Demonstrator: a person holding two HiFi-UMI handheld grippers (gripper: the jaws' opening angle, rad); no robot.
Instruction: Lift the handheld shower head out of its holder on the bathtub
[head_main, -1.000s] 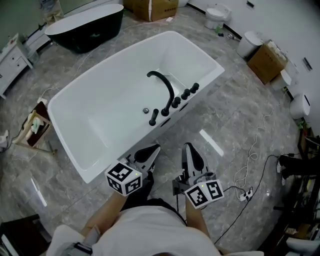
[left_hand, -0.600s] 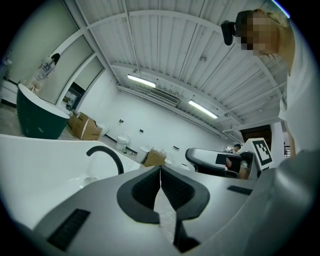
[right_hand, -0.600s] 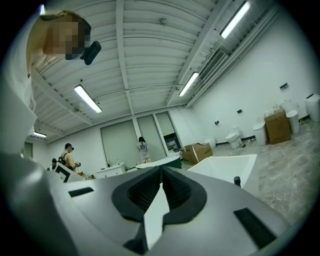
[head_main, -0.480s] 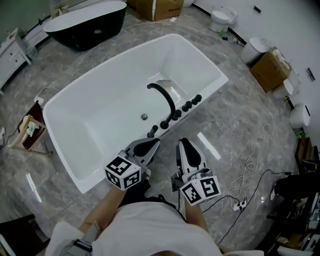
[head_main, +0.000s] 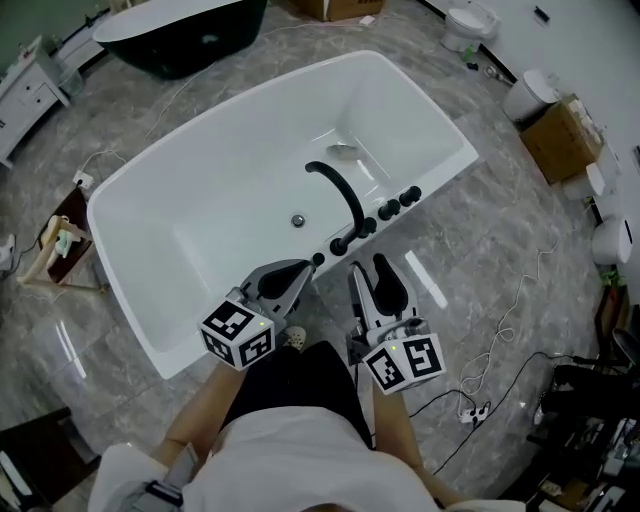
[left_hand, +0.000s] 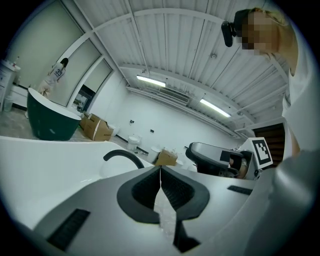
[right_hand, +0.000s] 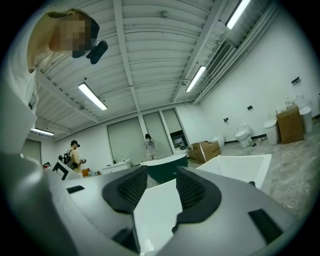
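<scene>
Head view check: keep left gripper (head_main: 302, 269) clamped shut, empty; steer right gripper (head_main: 367, 272), jaws just spread wide with nothing between, squarely round shower head (head_main: 316, 260) seated near spout (head_main: 340, 185) base, then lift straight up.

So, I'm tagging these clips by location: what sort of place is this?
Probably a bathroom-fixture showroom or warehouse, not a home: a white bathtub stands mid-floor, a dark tub beyond it, a toilet and a cardboard box nearby.
</scene>
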